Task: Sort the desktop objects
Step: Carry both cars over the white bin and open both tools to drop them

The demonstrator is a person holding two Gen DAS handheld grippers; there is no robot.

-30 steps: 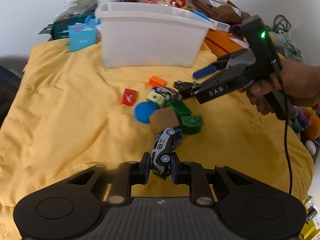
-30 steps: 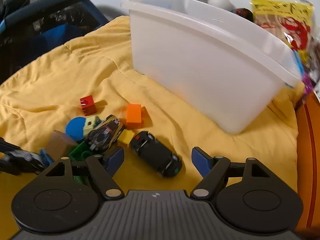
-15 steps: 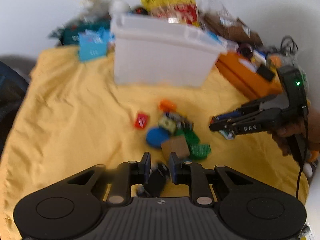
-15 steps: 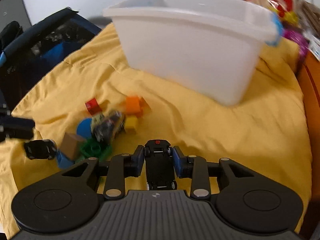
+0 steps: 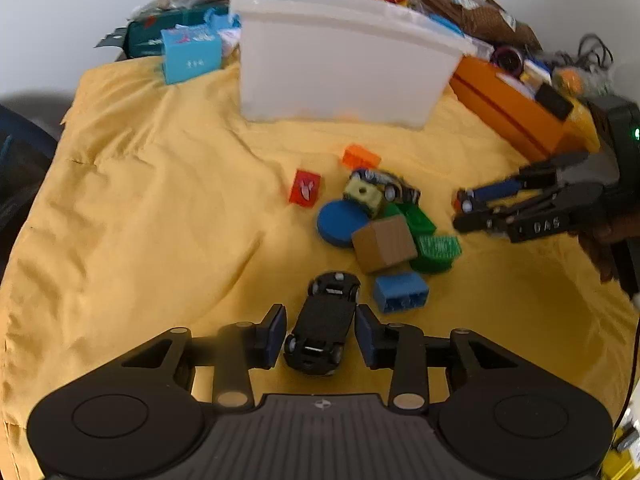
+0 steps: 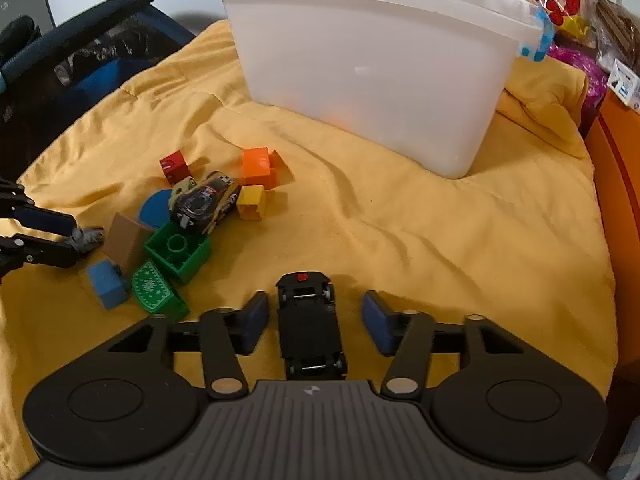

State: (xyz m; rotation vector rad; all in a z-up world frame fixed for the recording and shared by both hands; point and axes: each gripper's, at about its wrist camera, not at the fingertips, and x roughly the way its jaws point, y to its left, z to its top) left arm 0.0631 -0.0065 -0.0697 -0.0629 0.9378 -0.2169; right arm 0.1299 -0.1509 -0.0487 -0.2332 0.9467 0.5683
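Your left gripper [image 5: 321, 335] and right gripper [image 6: 312, 322] both stand apart, each around an upturned toy car [image 5: 323, 324] [image 6: 310, 326] lying on the yellow cloth [image 6: 440, 240]; neither car is in the white bin [image 6: 372, 68]; close crookedly and 1 could squirt out sideways into the blocks [image 6: 176, 252].

Bare yellow cloth [image 6: 460, 248] right, toy heap [image 6: 188, 220] left — bin [image 6: 372, 68] beyond
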